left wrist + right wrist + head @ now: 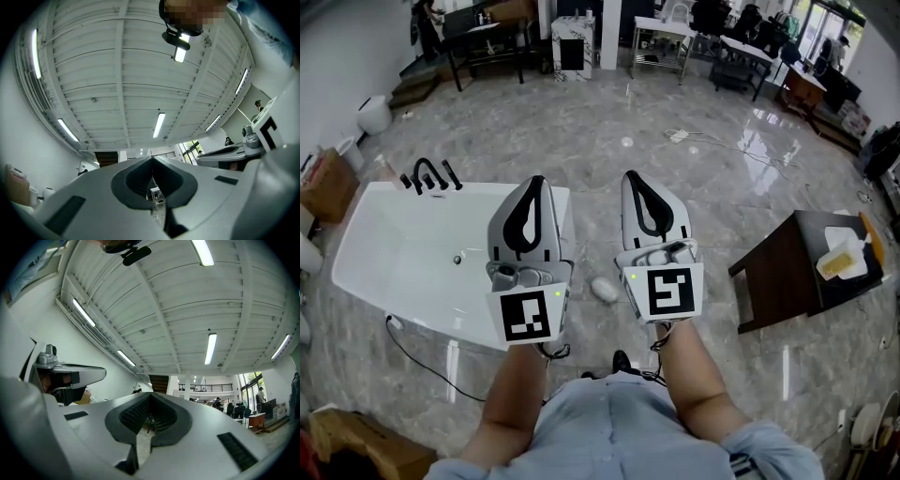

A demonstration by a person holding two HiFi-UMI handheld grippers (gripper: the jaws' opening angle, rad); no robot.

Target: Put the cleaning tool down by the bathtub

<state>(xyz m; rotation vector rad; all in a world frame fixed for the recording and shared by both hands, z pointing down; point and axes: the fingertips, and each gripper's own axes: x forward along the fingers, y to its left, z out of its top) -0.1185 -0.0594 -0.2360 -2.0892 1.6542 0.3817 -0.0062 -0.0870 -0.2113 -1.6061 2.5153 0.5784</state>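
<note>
A small white rounded object (603, 289), apparently the cleaning tool, lies on the marble floor just right of the white bathtub (394, 248). No gripper touches it. My left gripper (536, 181) is raised over the tub's right end, its jaws shut with nothing between them. Beside it, my right gripper (633, 175) is also shut and empty. In the left gripper view the left gripper (152, 159) points up at the ceiling with its tips together. In the right gripper view the right gripper (151, 394) likewise has its tips together and aims upward.
A black faucet (428, 175) stands on the tub's far rim. A dark side table (787, 267) at the right carries a white container with something yellow (836, 263). A black cable (422, 361) trails on the floor by the tub. Desks and chairs line the far wall.
</note>
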